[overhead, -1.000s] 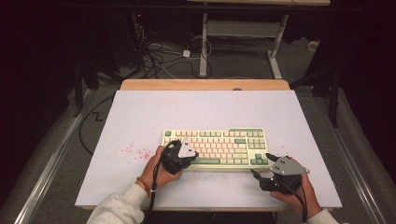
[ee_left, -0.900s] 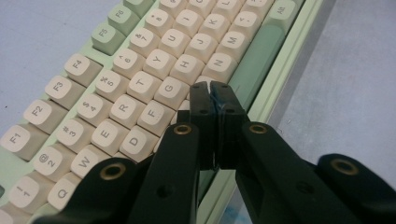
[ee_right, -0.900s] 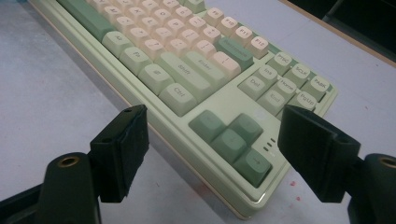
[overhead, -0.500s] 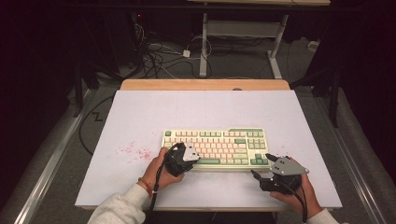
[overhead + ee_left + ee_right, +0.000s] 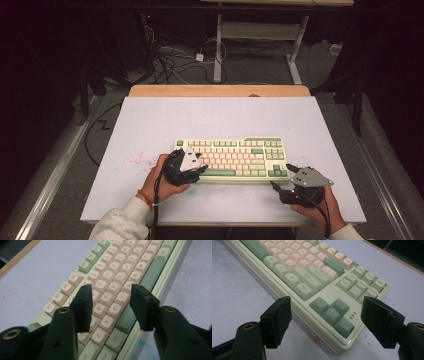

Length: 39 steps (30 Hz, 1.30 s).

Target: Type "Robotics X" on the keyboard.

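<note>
- The desk [image 5: 150, 125], a pale sheet over a wooden top whose bare strip ran along the far edge, carried everything inspected.
- The keyboard [image 5: 235, 152], cream keys with green modifiers in a light green case, lay flat near the middle of the desk's near half, its long side parallel to the near edge and well clear of both side edges.
- The left gripper [image 5: 192, 170] sat over the keyboard's near left corner, held in the person's left hand [image 5: 162, 177]. In the left gripper view its jaws had just been opening and stood apart above the letter rows, one tip over the left-hand letters, the other over the case's near edge; nothing was between the pads, and contact with the keys could not be judged.
- The right gripper [image 5: 282, 177] rested on the desk just off the keyboard's near right corner, in the right hand [image 5: 320, 210]. Its jaws were released wide, framing the arrow-key cluster [image 5: 333, 313] without touching it.
- Faint pink speckles [image 5: 137, 160] marked the sheet left of the keyboard.
</note>
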{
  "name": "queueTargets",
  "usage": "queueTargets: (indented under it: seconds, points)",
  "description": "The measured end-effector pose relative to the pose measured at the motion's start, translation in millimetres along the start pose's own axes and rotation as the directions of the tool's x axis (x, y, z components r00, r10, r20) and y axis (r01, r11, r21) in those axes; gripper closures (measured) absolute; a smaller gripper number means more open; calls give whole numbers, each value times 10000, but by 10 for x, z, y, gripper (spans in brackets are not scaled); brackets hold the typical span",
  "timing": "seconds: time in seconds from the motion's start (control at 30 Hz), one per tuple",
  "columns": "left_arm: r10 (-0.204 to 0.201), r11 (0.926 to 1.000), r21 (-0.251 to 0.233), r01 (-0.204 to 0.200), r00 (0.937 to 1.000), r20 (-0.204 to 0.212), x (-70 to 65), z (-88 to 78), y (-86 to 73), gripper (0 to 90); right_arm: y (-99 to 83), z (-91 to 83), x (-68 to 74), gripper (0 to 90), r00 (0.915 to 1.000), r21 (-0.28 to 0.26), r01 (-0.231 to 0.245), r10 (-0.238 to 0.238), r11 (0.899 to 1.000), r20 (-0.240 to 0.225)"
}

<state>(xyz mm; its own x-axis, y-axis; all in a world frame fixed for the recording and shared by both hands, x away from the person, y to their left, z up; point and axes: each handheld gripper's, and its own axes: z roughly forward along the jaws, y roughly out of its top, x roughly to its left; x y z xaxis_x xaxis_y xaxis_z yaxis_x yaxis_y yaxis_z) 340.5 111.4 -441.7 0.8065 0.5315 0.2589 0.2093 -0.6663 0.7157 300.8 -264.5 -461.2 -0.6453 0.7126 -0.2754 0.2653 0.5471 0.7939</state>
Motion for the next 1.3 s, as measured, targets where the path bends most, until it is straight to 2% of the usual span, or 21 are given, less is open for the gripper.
queueTargets:
  seconds: [0.13, 0.27, 0.33, 0.53, 0.77, 0.9, 1.07, 1.2, 1.3]
  points:
    - [-219, 9995, -227, 212, 9993, -301, 31, -74, -82, 308, -2, -6, -10, 248, 9999, -7, -43, 43, 10000, 92]
    - [-398, 9985, -404, 378, 9980, -488, 71, -169, -185, 239, -4, -9, -30, 248, 9998, -26, -143, 143, 9999, 145]
    - [-381, 9986, -400, 351, 9963, -776, 89, -210, -243, 209, -5, -13, -36, 248, 9997, -26, -171, 171, 9999, 161]
    - [-739, 9967, -420, 695, 9906, -1149, 116, -312, -413, 191, -1, -24, -49, 248, 9995, -59, -261, 262, 9996, 201]
    - [-582, 9982, 80, 602, 9863, -1547, 110, -341, -567, 191, 6, -31, -66, 254, 9993, -2, -246, 246, 9997, 281]
    - [-644, 9976, 146, 676, 9846, -1625, 105, -359, -638, 191, 10, -46, -76, 267, 9992, -66, -287, 289, 9996, 258]
    - [-812, 9958, 290, 870, 9832, -1637, 99, -381, -716, 191, 17, -88, -110, 291, 9989, -358, -455, 451, 9983, -136]
    - [-960, 9939, 384, 1035, 9820, -1625, 78, -401, -779, 191, 31, -97, -108, 359, 9987, -326, -493, 488, 9983, -162]
    - [-1020, 9927, 474, 1107, 9823, -1571, 63, -407, -810, 191, 56, -103, -120, 450, 9988, -326, -436, 428, 9985, -253]
